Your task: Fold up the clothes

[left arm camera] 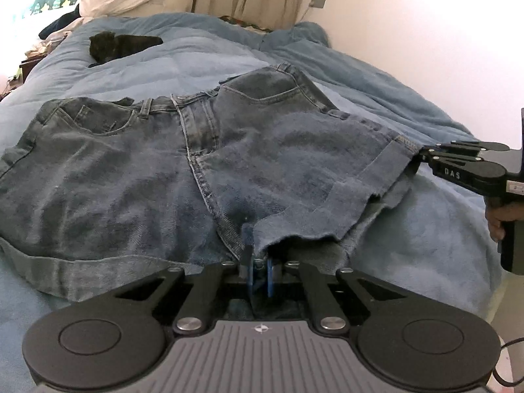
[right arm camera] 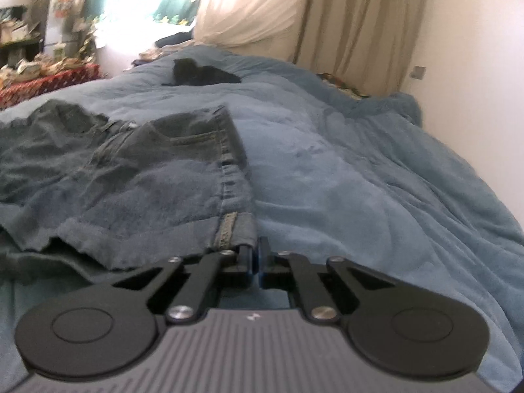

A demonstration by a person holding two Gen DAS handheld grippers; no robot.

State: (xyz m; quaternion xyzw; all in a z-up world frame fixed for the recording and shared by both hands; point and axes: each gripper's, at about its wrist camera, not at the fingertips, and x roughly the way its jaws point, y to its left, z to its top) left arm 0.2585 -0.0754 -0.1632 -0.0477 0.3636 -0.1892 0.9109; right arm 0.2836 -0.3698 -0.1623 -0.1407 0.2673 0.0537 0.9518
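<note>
Blue fleece blanket (left arm camera: 409, 245) covers the bed, with faded blue denim shorts (left arm camera: 147, 163) spread flat across the frame's centre. At bottom centre the left gripper (left arm camera: 260, 270) pinches the crotch hem. At right edge the right gripper (left arm camera: 422, 154) clamps the cuffed leg corner. A small black garment (left arm camera: 114, 46) lies upper left.

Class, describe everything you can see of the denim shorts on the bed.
The denim shorts are faded blue, with belt loops, front pockets, a fly seam and cuffed, frayed leg hems. They lie front-up, spread on the blue blanket. The left gripper pinches the crotch hem; the right gripper is shut on the outer cuff corner.
</note>
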